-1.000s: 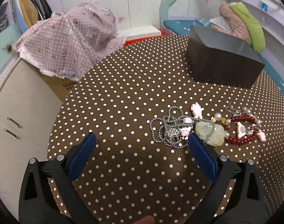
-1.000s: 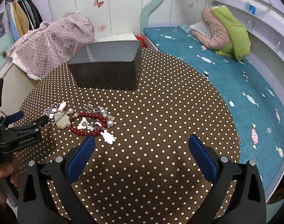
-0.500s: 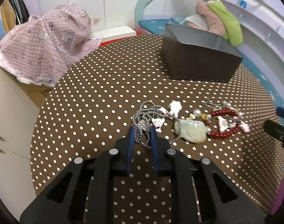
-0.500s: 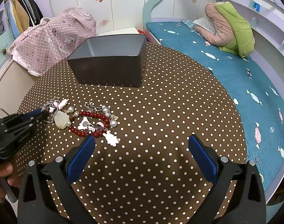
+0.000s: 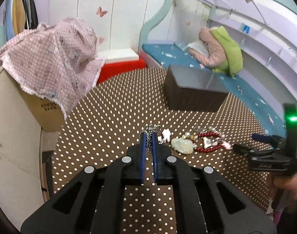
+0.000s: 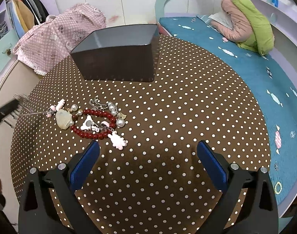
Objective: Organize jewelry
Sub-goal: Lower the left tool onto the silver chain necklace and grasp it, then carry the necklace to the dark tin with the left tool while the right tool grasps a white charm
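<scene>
the left gripper (image 5: 149,138) is clenched on the silver chain (image 5: 152,129), which bunches between the blue pads and spills over their tips. in the right wrist view a strand of it trails down toward the pink charms (image 6: 55,107) on the table (image 6: 187,101), so part of the chain probably remains linked to the heap.

the right gripper (image 6: 148,163) is released, its jaws standing wide with nothing between them, above the near part of the table.

governing relation: the dark box (image 5: 193,89) lies ahead of the left gripper and slightly to its right, toward the far edge of the table. its long axis runs roughly across the line of approach. the left gripper already carries the load, so it is the one placed to deliver.

remaining items: the pale stone pendant (image 6: 63,119), the red bead bracelet (image 6: 93,123), pearls and a pink tag (image 6: 119,142) lie clustered and touching near the left edge, just ahead of the right gripper.

containers: the box is open-topped; the visible part of its interior shows nothing, and the floor is partly hidden.
</scene>
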A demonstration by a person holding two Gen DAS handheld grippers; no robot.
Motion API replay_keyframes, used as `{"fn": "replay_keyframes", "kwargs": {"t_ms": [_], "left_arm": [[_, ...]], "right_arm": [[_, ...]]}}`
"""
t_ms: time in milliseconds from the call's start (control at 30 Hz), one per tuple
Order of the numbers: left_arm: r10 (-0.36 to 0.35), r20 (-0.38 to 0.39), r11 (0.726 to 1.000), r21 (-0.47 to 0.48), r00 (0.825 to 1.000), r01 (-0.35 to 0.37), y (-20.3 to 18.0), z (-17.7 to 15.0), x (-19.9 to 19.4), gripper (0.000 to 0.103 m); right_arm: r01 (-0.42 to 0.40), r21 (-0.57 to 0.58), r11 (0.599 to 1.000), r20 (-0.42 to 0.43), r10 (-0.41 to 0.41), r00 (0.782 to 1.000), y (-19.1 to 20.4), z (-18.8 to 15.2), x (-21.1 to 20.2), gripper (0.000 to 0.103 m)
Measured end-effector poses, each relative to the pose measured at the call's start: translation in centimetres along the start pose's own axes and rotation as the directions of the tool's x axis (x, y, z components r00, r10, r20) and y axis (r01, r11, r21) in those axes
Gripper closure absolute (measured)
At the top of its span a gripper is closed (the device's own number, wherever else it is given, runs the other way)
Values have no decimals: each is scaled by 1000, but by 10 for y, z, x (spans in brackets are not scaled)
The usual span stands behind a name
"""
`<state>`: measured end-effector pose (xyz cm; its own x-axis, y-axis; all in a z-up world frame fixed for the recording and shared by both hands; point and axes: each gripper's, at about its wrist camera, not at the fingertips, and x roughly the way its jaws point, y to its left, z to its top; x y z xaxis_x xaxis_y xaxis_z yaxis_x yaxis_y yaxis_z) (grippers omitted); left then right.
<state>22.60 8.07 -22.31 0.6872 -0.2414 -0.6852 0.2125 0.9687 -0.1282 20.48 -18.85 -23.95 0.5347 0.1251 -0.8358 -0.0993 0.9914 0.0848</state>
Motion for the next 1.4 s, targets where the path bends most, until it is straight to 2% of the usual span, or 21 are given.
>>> {"fn": "replay_keyframes", "kwargs": {"t_ms": [100, 167, 233, 300, 367, 400, 433, 467, 500, 800, 967, 1233, 1400], "left_arm": [[1, 45, 1000, -2, 999, -1, 1, 5, -17, 97], [3, 65, 1000, -11, 998, -2, 2, 6, -27, 97], [-4, 82, 1000, -16, 997, 5, 2, 8, -34, 97], [-10, 95, 1000, -10, 995, 11, 0, 10, -41, 97], [-12, 105, 1000, -8, 994, 13, -2, 11, -46, 97], [-16, 112, 1000, -12, 994, 18, -2, 12, -49, 97], [-18, 118, 1000, -15, 993, 20, -2, 13, -51, 97], [-21, 126, 1000, -18, 992, 23, -3, 13, -54, 97], [-23, 135, 999, -19, 991, 26, -4, 14, -57, 97], [-38, 143, 999, -13, 989, 40, -9, 19, -61, 97], [-65, 163, 998, 8, 984, 65, -13, 29, -66, 97], [-120, 232, 992, 73, 965, 105, -32, 80, -77, 97], [-185, 259, 982, 88, 948, 167, -45, 123, -72, 97]], "right_arm": [[-13, -30, 999, 0, 13, 1000, 5, -1, 5, 9], [-24, -56, 998, -3, 24, 1000, 10, -1, 9, 15], [-30, -89, 996, -3, 30, 1000, 15, -1, 15, 27], [-16, -142, 990, 22, 19, 1000, 21, 0, 17, 32], [-15, -189, 982, 36, 22, 999, 27, 1, 18, 44], [-32, -214, 976, 37, 41, 998, 29, 1, 17, 58], [-36, -230, 973, 36, 46, 998, 32, 1, 16, 78], [-42, -240, 970, 32, 51, 998, 33, 1, 16, 86], [-54, -243, 969, 25, 62, 998, 32, 1, 14, 88], [-161, -193, 968, 77, 178, 981, 10, 2, -21, 88], [-183, -200, 963, 132, 212, 968, 10, 18, -47, 88], [-155, -269, 950, 276, 231, 933, 25, 73, -94, 88], [-143, -273, 951, 315, 229, 921, 22, 109, -99, 88]]}}
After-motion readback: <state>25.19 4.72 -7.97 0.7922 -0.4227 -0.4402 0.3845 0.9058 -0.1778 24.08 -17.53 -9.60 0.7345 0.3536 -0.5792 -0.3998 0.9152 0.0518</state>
